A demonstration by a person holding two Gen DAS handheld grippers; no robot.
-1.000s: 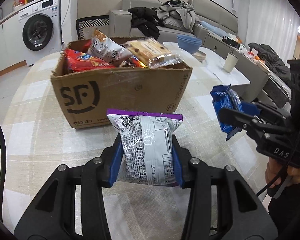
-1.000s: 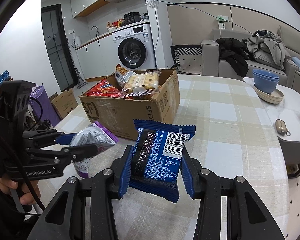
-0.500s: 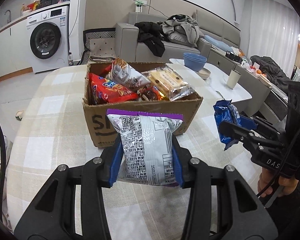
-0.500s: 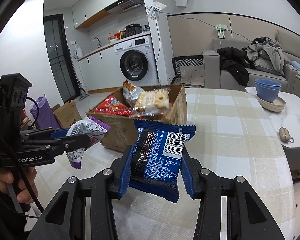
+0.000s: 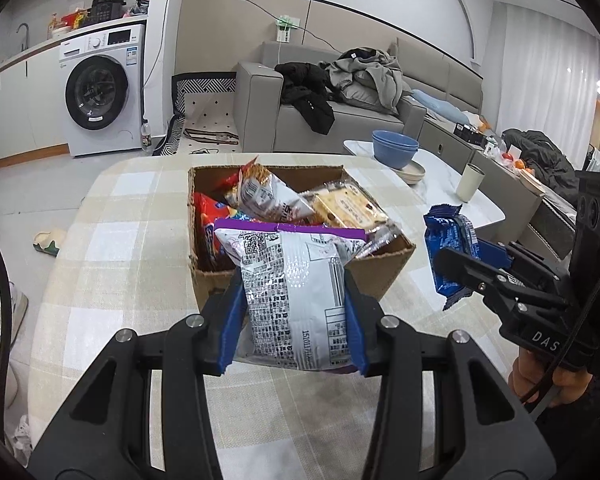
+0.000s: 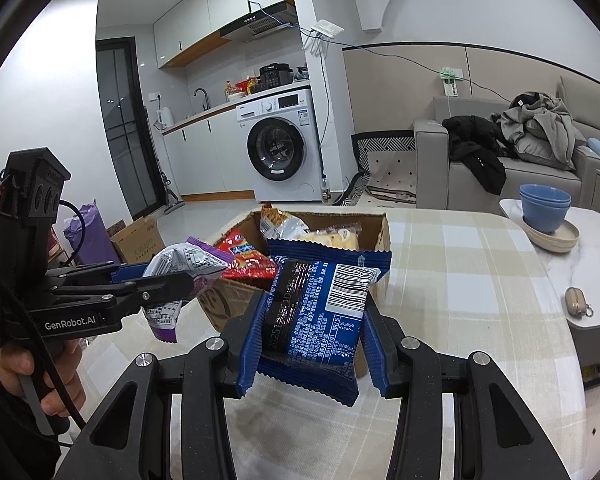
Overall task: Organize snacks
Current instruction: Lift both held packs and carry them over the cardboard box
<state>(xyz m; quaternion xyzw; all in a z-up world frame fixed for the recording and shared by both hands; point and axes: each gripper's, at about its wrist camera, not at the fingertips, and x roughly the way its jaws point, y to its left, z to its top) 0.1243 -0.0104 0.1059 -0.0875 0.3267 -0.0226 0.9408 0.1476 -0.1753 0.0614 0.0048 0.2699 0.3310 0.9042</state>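
My left gripper (image 5: pixel 294 320) is shut on a silver snack bag with a purple top (image 5: pixel 296 292), held above the table just in front of the cardboard box (image 5: pixel 376 272). My right gripper (image 6: pixel 314 320) is shut on a blue snack packet (image 6: pixel 320 312), held level with the box's near side (image 6: pixel 224 304). The box holds several snacks: a red bag (image 5: pixel 206 232), a silver bag (image 5: pixel 268 196) and a clear biscuit pack (image 5: pixel 350 210). The right gripper with the blue packet (image 5: pixel 448 248) shows in the left wrist view; the left gripper with the silver bag (image 6: pixel 180 268) shows in the right wrist view.
The box stands on a table with a checked cloth (image 5: pixel 112 248). A white side table (image 6: pixel 580 264) to the right carries blue bowls (image 6: pixel 544 208), a cup (image 5: pixel 470 188) and a small case (image 6: pixel 576 302). A sofa (image 5: pixel 340 112) and washing machine (image 5: pixel 100 92) are behind.
Both grippers have risen with their packets and now look down into the box. Both packets stay held as before.
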